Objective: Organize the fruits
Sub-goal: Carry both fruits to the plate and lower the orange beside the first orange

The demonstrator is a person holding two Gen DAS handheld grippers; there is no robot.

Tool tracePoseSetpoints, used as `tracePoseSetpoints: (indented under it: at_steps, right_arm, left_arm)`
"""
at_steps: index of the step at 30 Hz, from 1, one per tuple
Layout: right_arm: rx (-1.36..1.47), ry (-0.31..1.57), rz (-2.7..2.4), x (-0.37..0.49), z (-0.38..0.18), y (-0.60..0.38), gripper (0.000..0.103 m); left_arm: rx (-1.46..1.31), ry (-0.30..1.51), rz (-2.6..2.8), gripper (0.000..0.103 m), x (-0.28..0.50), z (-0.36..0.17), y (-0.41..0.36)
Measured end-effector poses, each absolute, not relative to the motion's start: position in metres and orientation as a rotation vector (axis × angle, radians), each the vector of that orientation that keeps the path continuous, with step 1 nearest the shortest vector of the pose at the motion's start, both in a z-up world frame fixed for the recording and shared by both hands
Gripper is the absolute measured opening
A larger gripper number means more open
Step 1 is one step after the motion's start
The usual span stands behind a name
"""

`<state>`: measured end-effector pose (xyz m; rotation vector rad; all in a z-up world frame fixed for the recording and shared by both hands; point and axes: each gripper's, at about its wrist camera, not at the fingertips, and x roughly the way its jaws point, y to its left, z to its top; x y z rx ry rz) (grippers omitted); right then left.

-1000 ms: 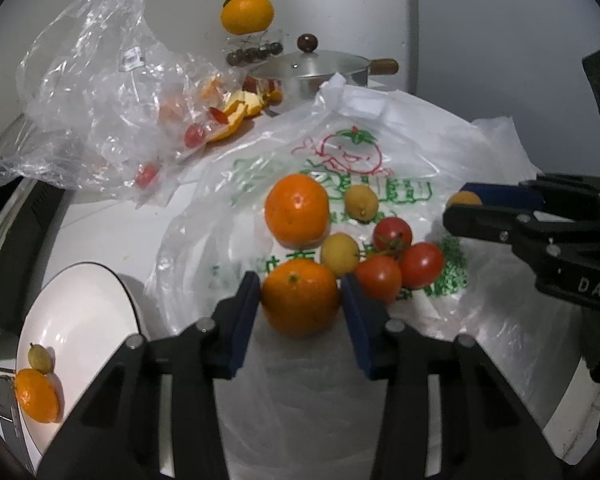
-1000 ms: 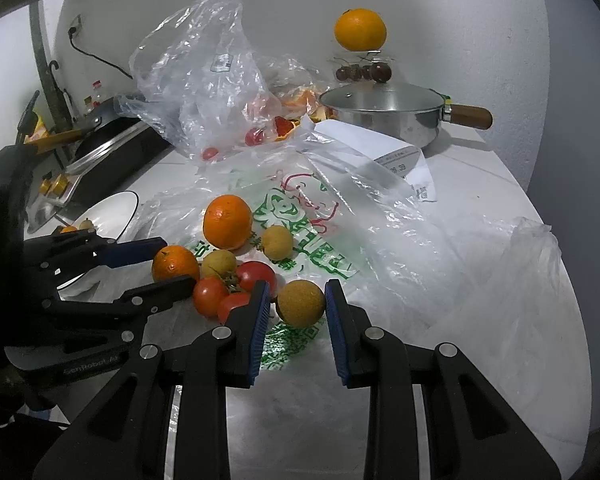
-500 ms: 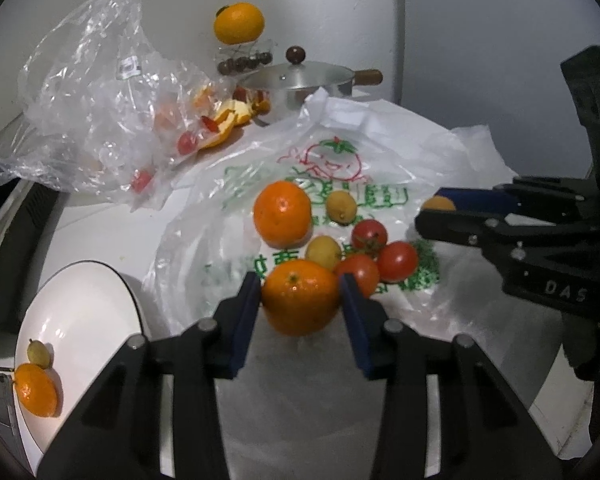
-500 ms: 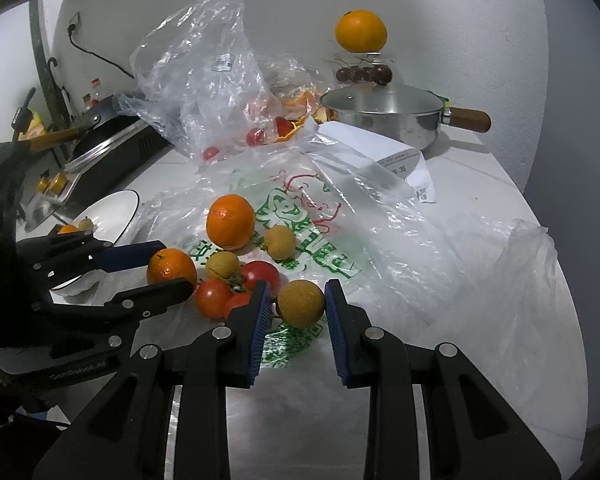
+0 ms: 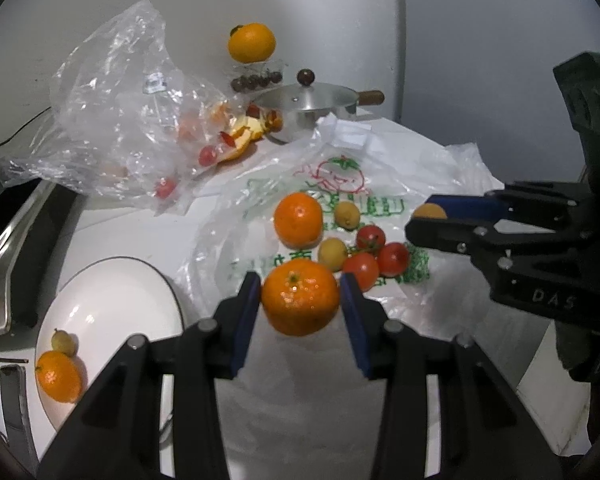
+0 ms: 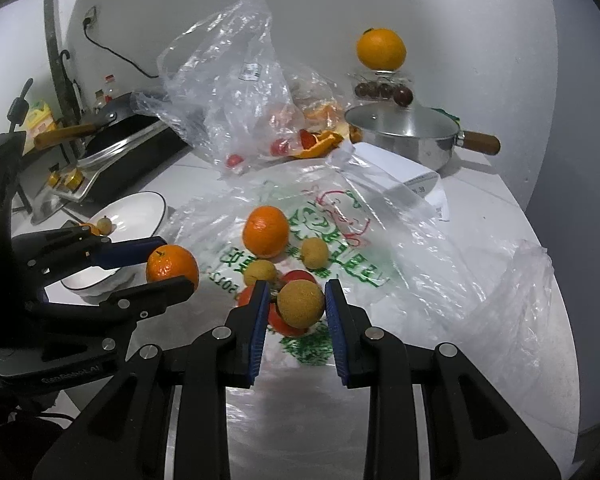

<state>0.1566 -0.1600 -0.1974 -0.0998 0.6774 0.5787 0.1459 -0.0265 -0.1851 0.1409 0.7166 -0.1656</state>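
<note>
A: Left gripper [image 5: 300,300] clamps the tangerine [image 5: 300,298] above the near counter; right gripper [image 6: 298,304] clamps the brown fruit [image 6: 300,305].

B: Either round fruit could slip before the plate [image 5: 112,300] at left.

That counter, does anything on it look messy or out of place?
Yes. Orange peel scraps lie loose beside a crumpled clear bag near the pot, and a whole orange is perched atop a small clear container at the wall.
</note>
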Motion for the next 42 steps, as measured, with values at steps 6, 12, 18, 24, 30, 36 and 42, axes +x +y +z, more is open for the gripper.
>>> tracePoseSetpoints:
  at_steps: [6, 12, 18, 24, 30, 36, 42]
  right_arm:
    - [-0.116, 0.669, 0.589, 0.149, -0.191, -0.147, 0.030]
    - [-0.134, 0.662, 0.598, 0.142, -0.186, -0.134, 0.030]
    - [-0.156, 0.659, 0.613, 0.134, -0.182, -0.119, 0.030]
    - [-0.170, 0.659, 0.629, 0.129, -0.181, -0.102, 0.030]
    - [-0.194, 0.658, 0.646, 0.124, -0.179, -0.084, 0.030]
    - [-0.215, 0.658, 0.659, 0.120, -0.178, -0.067, 0.030]
    - [-0.240, 0.664, 0.672, 0.116, -0.178, -0.049, 0.030]
  left_arm:
    - [0.132, 0.701, -0.159, 0.042, 0.135, -0.180, -0.015]
    - [0.118, 0.689, -0.150, 0.042, 0.125, -0.175, -0.001]
    - [0.102, 0.686, -0.132, 0.042, 0.115, -0.174, 0.014]
    - [0.088, 0.681, -0.111, 0.042, 0.107, -0.174, 0.031]
    - [0.067, 0.681, -0.090, 0.042, 0.098, -0.176, 0.049]
    - [0.049, 0.686, -0.069, 0.042, 0.092, -0.179, 0.068]
    - [0.040, 0.686, -0.044, 0.042, 0.087, -0.184, 0.087]
